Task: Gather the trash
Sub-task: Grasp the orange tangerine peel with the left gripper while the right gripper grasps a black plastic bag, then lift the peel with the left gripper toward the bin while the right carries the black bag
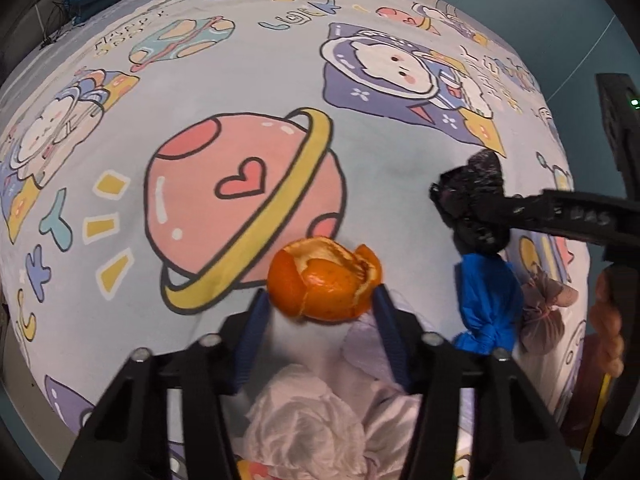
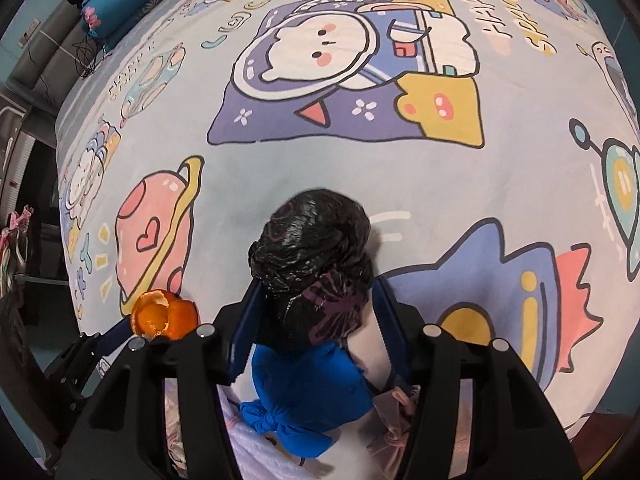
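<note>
Behind left gripper clamping orange peel, right gripper pinches black bag, knot hidden

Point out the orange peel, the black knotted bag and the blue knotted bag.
orange peel [image 1: 324, 284]: left wrist view, on its outer orange skin.
black knotted bag [image 2: 312, 240]: right wrist view, on its shiny bulging top.
blue knotted bag [image 2: 308, 384]: right wrist view, on its body above the knot.
</note>
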The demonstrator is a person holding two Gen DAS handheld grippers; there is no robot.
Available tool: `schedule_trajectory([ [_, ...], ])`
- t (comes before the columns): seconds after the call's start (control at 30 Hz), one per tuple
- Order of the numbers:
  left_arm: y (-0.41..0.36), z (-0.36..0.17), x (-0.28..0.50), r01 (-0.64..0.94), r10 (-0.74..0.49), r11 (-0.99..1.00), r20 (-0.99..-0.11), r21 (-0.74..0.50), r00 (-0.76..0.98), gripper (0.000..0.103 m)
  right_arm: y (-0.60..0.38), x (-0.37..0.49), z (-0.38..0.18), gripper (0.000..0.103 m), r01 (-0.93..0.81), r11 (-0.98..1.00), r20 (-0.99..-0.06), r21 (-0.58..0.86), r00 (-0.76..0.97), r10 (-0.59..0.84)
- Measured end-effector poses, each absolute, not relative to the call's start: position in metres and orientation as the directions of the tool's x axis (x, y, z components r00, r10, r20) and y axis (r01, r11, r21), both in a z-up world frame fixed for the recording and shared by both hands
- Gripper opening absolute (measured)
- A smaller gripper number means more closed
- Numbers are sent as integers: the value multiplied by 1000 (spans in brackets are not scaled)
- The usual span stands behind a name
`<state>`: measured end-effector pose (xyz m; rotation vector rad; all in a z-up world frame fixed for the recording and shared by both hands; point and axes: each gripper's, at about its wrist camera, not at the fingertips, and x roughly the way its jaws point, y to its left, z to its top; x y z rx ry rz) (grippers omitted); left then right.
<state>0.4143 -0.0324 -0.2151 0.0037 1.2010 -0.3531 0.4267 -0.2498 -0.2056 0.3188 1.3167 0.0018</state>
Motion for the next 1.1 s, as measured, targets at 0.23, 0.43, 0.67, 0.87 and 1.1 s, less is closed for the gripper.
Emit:
schedule_trajectory([
  [0.23,-32,-211,408,272,-257,947,-910,-170,326,40,-241,419,-206,29,178,963,-952,203,266,151],
  [0.43,-20,-199,402,260,-277,946,-898,-193,342,38,-248,410,-190,26,182,957,-938,225,305,162],
  [0.67,-4,-177,387,248,-316,941,-866,-232,389,37,-258,388,-165,26,179,943,-910,282,361,204],
  [0.87,10,-158,375,236,-321,942,-848,-239,422,37,-267,361,-139,26,165,929,-879,332,412,242],
  [1.1,17,-136,357,233,-336,939,-825,-253,455,37,-273,324,-112,27,125,919,-844,374,456,282],
])
